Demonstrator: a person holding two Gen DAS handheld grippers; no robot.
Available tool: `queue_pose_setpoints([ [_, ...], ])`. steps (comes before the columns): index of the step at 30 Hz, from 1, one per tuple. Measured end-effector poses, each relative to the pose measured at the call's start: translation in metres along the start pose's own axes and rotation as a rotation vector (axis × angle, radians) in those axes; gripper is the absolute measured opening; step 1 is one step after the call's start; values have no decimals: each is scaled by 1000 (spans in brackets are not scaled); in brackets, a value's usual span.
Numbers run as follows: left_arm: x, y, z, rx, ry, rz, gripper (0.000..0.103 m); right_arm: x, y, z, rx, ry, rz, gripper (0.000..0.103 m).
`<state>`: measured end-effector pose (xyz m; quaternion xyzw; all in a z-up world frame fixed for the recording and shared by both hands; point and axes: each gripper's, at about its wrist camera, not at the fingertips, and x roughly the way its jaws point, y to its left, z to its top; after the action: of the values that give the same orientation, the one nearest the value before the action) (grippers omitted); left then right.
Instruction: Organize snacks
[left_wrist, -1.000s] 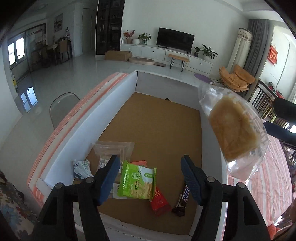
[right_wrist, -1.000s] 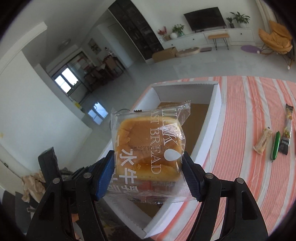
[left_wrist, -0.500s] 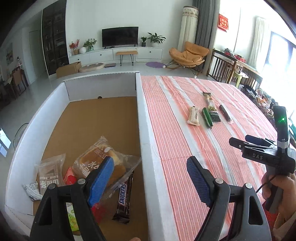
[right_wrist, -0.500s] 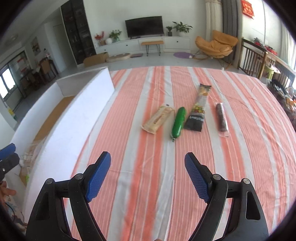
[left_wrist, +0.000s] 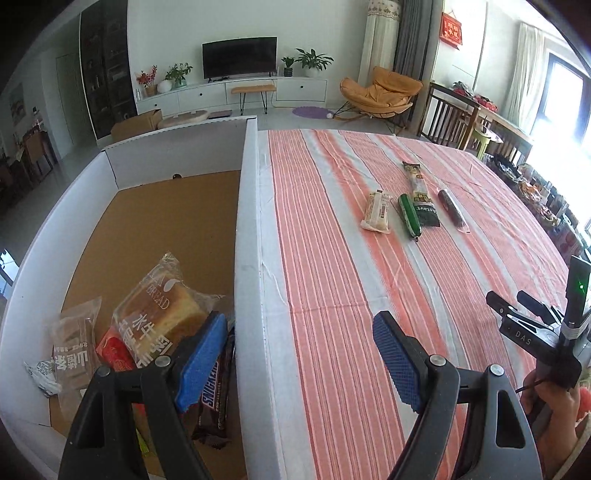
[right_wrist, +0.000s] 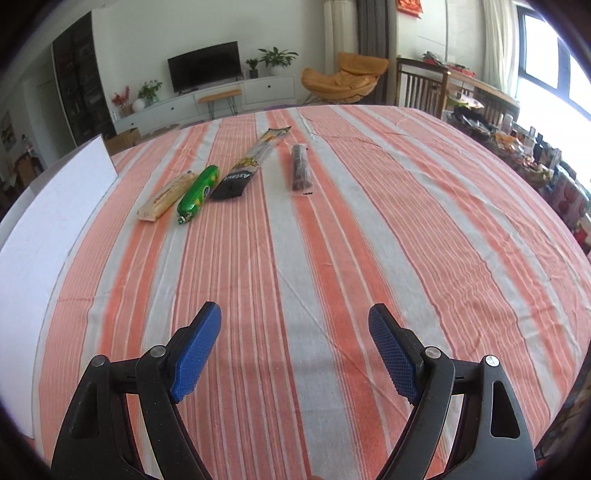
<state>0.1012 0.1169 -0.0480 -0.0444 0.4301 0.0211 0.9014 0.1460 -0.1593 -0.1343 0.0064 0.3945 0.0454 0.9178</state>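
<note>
Orange-striped tablecloth (right_wrist: 332, 258) spans table; white box wall (left_wrist: 245, 258) alongside

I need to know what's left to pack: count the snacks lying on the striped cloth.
4, in one row: beige pack nearest the box, then green stick, long black-ended pack, dark stick. None look hidden.
</note>
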Motion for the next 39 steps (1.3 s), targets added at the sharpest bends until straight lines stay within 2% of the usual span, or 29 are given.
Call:
queue_pose_setpoints([
  [2, -1, 4, 1, -18, -5, 2, 81, 3, -1, -2, -9, 4, -10, 85],
  [4, -12, 4, 1, -40, -71, 69, 81, 6, -6, -7, -2, 10, -15, 85],
  [6, -37, 1, -4, -60, -222, 156, 81, 9, -14, -11, 26, 26, -15, 85],
  [7, -50, -4, -6, -58, -305, 174, 81, 8, -18, -11, 46, 16, -6, 85],
  [8, -63, -10, -8, -49, -380, 170, 82, 6, -21, -11, 55, 5, -10, 85],
  [9, -73, -19, -10, -35, -433, 150, 89, 6, -22, -11, 59, 2, -19, 85],
  [10, -80, -28, -11, -11, -467, 122, 96, 6, -23, -12, 65, 3, -17, 85],
  [12, -85, -51, -11, 67, -489, 75, 100, 7, -23, -12, 68, 4, -22, 85],
  [16, -67, -88, -7, 172, -390, 7, 100, 9, -21, -11, 71, 6, -48, 85],
  [21, -35, -109, -12, 156, -209, -133, 100, 13, -22, -11, 86, 23, -42, 85],
  [24, -19, -116, -17, 161, -125, -149, 100, 14, -25, -11, 99, 32, -30, 85],
  [28, -8, -119, -23, 173, -72, -147, 100, 15, -24, -11, 103, 42, -34, 85],
  [31, 1, -119, -22, 175, -22, -176, 100, 17, -22, -11, 89, 50, -44, 86],
  [35, 15, -110, 8, 122, 64, -235, 100, 16, -21, -11, 88, 51, -43, 86],
  [39, 20, -93, 53, 31, 75, -241, 100, 16, -21, -12, 86, 53, -44, 87],
])
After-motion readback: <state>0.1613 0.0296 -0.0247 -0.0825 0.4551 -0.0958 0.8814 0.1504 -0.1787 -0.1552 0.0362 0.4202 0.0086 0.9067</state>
